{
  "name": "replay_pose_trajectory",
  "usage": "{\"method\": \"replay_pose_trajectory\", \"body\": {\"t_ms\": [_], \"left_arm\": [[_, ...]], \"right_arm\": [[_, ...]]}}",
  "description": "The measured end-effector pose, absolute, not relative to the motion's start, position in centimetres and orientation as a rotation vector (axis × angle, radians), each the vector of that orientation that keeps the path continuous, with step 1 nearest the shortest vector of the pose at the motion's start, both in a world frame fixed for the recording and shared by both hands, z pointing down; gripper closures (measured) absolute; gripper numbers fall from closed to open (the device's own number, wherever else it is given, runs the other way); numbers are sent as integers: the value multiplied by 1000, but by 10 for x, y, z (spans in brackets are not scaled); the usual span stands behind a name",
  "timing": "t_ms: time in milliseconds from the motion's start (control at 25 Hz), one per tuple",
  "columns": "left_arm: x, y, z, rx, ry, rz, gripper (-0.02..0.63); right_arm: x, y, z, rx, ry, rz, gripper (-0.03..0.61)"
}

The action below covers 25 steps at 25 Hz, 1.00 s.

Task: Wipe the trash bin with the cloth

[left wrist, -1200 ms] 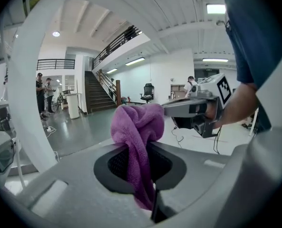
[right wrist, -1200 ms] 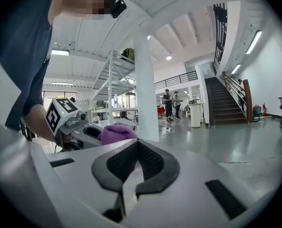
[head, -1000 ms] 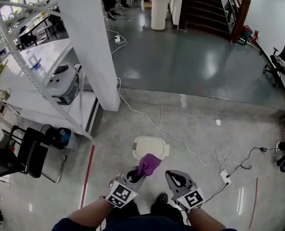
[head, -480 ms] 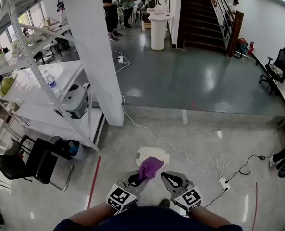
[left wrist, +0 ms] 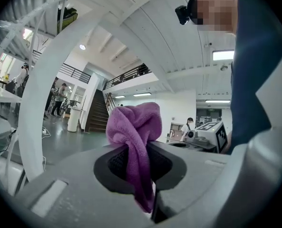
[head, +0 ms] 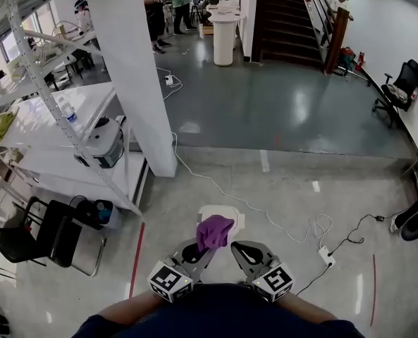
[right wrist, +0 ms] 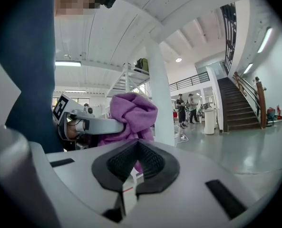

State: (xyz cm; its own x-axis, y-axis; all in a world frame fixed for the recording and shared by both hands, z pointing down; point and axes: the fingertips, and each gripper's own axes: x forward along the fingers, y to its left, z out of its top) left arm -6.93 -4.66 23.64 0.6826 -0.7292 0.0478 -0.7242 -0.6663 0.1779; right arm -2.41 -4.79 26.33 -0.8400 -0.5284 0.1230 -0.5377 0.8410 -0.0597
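Left tongs [head: 197, 249] pinch the cloth [head: 213, 232], right tongs [head: 240, 249] closed, empty; trash bin [head: 231, 215] just ahead, below the left

Right gripper [right wrist: 137, 148]: jaws together, black ribbed pads meeting at the tips, nothing clamped between them.

Left gripper [right wrist: 113, 126]: just beyond, reaching in from the left, grey body, marker cube [right wrist: 60, 107] at its rear. It pinches a purple cloth [right wrist: 132, 114], which bunches in folds above the right gripper's pads; a scrap of purple shows behind them.

Left edge: the person's dark blue sleeve [right wrist: 26, 70].

Background: white pillar [right wrist: 157, 94] behind the cloth. Glossy grey floor [right wrist: 240, 151]. Dark staircase [right wrist: 240, 103] rising at right. Two people [right wrist: 186, 109] standing far off, a white cylindrical stand [right wrist: 209, 121] near them.
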Motion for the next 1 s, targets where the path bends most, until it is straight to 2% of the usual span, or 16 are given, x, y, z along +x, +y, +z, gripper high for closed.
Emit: {"method": "replay_pose_trajectory", "body": {"t_ms": [1000], "left_arm": [[-63, -23, 231, 2826, -1164, 18, 571]], "right_arm": [[-36, -32, 266, 793, -2910, 139, 569]]}}
